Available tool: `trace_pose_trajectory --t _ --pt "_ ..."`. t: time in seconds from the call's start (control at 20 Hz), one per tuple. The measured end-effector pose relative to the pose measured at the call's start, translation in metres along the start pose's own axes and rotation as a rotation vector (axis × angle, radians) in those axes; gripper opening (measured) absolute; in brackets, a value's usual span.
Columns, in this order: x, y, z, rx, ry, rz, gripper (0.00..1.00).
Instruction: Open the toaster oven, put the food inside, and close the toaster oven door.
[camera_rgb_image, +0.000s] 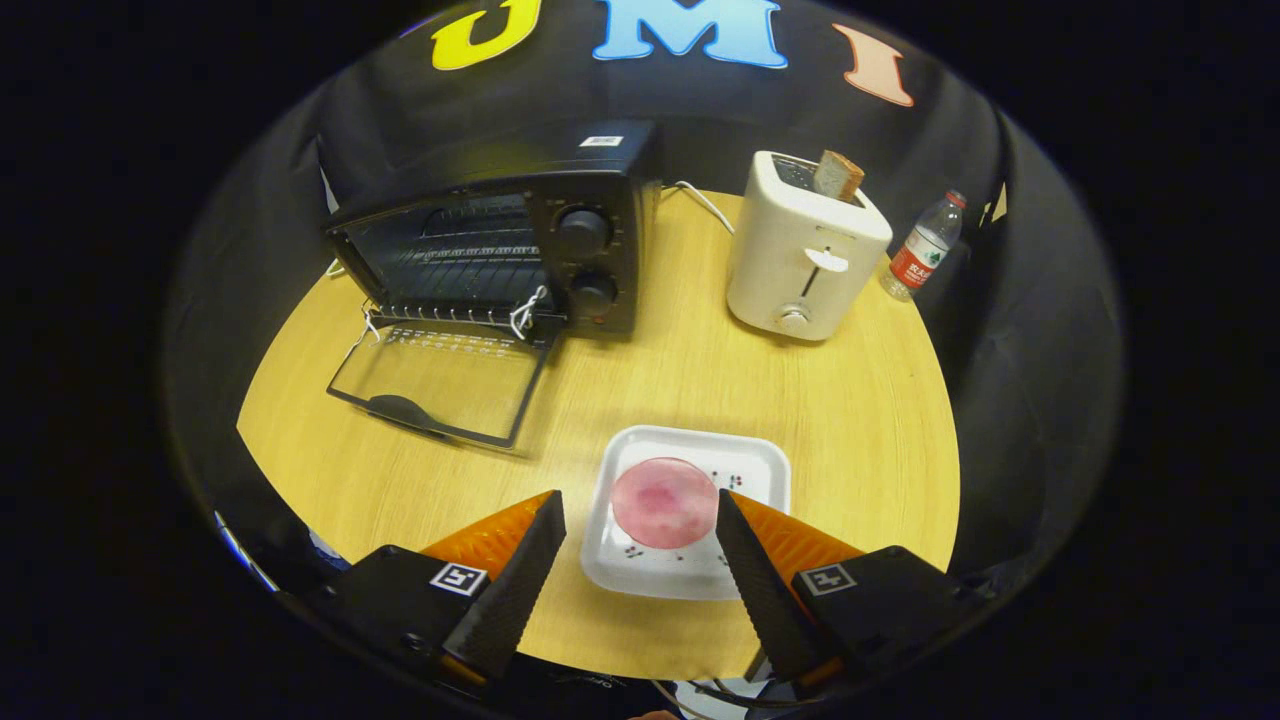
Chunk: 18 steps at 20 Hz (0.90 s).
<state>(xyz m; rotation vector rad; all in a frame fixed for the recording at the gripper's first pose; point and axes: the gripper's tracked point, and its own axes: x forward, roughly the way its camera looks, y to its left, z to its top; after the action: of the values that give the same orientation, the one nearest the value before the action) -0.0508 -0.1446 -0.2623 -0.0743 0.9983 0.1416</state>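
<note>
A black toaster oven (520, 240) stands at the far left of the round wooden table, its glass door (440, 385) folded down flat onto the tabletop and the wire rack inside showing. Close in front of me a round pink slice of meat (662, 502) lies on a white square plate (740, 462). My gripper (640, 512) hovers over the near part of the plate, open, with the slice between the two fingertips. The right fingertip sits at the slice's edge and the left one stands off the plate; neither presses on the slice.
A white pop-up toaster (800, 255) with a piece of bread (838, 175) sticking out stands at the back right, a plastic water bottle (925, 247) beside it near the table's edge. A white cable (700, 200) runs behind the oven. Bare wood (650, 375) lies between plate and oven.
</note>
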Motion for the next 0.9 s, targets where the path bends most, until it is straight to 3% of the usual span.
trace_pose_trajectory --t 0.3,0.65,0.9 --pt "0.008 -0.060 -0.015 0.058 0.075 0.071 0.97" --pt "0.032 -0.087 -0.036 0.098 0.195 0.161 0.99" --pt "0.057 -0.093 -0.047 0.074 0.269 0.124 0.99"
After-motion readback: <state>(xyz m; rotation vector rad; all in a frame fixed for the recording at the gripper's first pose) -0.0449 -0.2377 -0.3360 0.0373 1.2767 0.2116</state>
